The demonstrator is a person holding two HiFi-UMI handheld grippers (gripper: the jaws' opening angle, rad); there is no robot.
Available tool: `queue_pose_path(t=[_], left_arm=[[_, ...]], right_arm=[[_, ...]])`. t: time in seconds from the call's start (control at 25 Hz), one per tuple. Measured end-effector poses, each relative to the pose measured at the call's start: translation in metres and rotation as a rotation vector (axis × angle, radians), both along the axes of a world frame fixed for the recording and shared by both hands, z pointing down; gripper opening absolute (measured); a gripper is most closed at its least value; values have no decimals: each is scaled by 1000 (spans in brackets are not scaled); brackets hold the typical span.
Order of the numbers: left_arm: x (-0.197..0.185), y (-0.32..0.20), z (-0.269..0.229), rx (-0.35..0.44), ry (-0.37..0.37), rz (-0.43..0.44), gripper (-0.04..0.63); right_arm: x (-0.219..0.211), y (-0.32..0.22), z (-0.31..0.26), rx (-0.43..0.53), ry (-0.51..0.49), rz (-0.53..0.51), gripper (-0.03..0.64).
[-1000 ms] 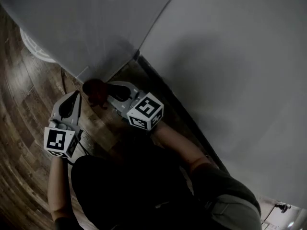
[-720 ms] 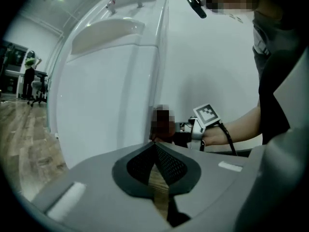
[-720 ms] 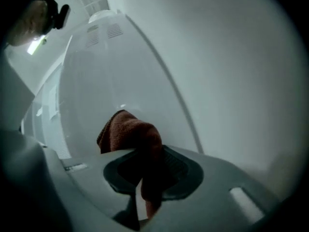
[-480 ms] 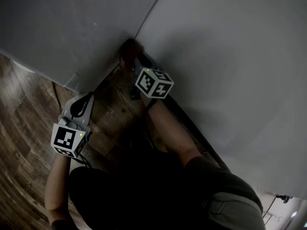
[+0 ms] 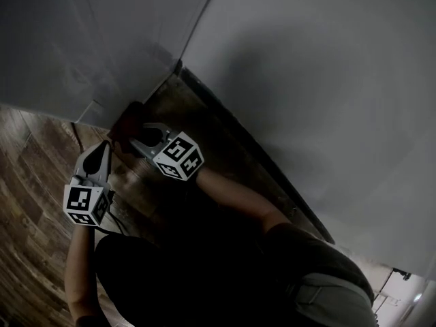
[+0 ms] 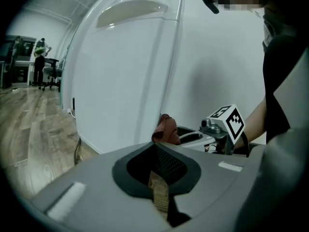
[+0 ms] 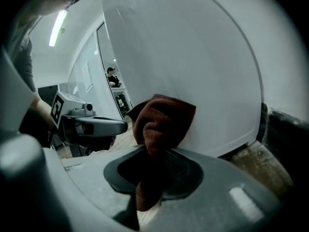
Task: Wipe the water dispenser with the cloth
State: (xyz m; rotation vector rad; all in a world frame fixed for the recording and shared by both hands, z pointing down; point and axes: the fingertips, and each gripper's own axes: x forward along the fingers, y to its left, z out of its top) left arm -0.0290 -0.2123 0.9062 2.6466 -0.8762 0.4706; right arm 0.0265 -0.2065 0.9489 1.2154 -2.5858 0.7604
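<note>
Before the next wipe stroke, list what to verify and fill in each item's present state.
1. Dark red terry cloth clamped in the right gripper: ok.
2. Cloth pressed on the white water dispenser panel: cannot tell; it overlaps the panel's lower part, but contact is unclear.
3. Left gripper empty, jaws together: ok.
4. Left gripper apart from the right one: ok, beside it in the head view.
5. Panel surface wet or dirty: cannot tell.
</note>
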Motion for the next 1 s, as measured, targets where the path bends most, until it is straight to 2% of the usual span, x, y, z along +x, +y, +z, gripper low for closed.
queue_pose_path(t=[0.04, 0.12, 0.4, 0.48, 0.68, 0.8, 0.92, 1.0], left_arm=[[0, 0, 5, -9, -8, -1, 18], [3, -1, 8, -20, -10, 6, 18], [28, 2, 0, -9, 5, 83, 19], [35, 3, -8, 2, 20, 98, 18], [34, -3, -29, 47, 50, 101, 18], [17, -4, -50, 59, 113, 24, 19], [-11, -16, -85, 170, 89, -57, 18], [-35, -34, -118, 202, 88, -151, 18]], right_arm=[[4, -5, 8, -16, -1, 29, 63], [32, -23, 20, -53, -18, 159, 63], [180, -76, 28, -120, -49, 679, 63], [201, -79, 21, -110, -66, 738, 63], [197, -63, -10, -68, -18, 650, 63], [182, -29, -29, -61, -7, 537, 63], [167, -15, -66, -7, 59, 394, 63], [160, -18, -111, 21, 111, 322, 63]])
